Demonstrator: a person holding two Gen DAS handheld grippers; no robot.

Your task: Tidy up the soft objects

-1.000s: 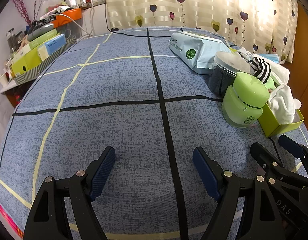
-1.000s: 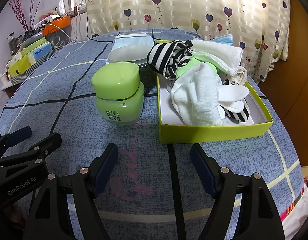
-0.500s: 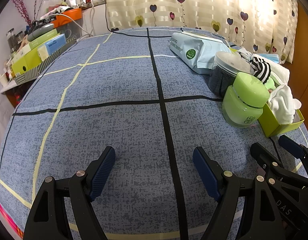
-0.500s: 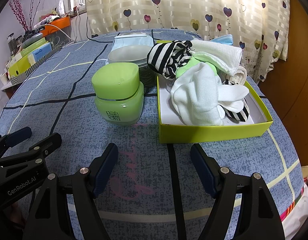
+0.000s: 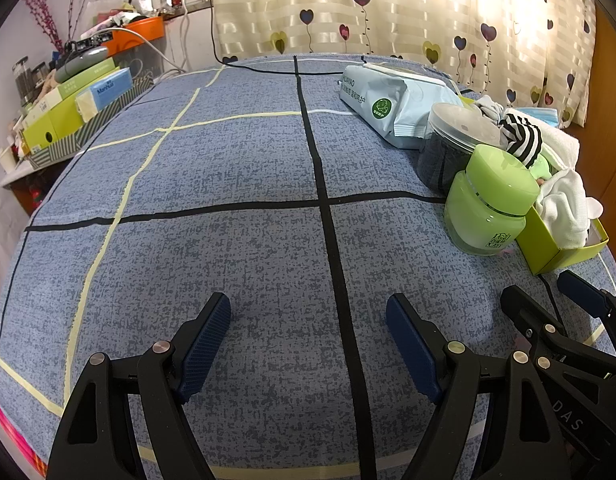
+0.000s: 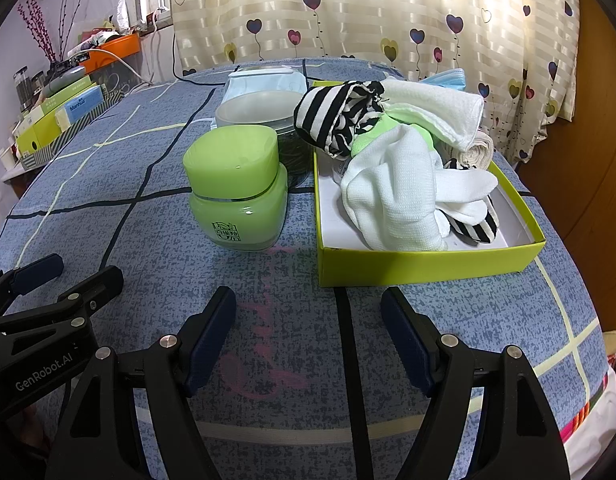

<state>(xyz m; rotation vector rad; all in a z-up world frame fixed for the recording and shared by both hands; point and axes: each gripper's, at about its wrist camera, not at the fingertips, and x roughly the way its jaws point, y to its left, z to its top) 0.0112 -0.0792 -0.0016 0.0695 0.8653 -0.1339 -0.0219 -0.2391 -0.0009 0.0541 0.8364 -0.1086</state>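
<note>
A lime-green box [image 6: 427, 266] holds a heap of soft things: a white sock [image 6: 391, 196], a black-and-white striped sock [image 6: 331, 120], a folded white towel [image 6: 439, 110] and a rolled cream cloth [image 6: 481, 150]. The same box [image 5: 555, 248] shows at the right edge of the left wrist view. My right gripper [image 6: 308, 312] stands open over the blue cloth just in front of the box, nothing between its fingers. My left gripper [image 5: 308, 320] is open too, over bare cloth to the left, beside the right gripper [image 5: 555, 312].
A green jar [image 6: 236, 192] stands left of the box, a clear-lidded dark jar [image 6: 264, 116] behind it, then a wipes pack [image 5: 387, 104]. A blue face mask [image 6: 447, 78] lies behind the box. Stacked boxes [image 5: 72, 108] line a shelf at far left. Curtains hang behind the table.
</note>
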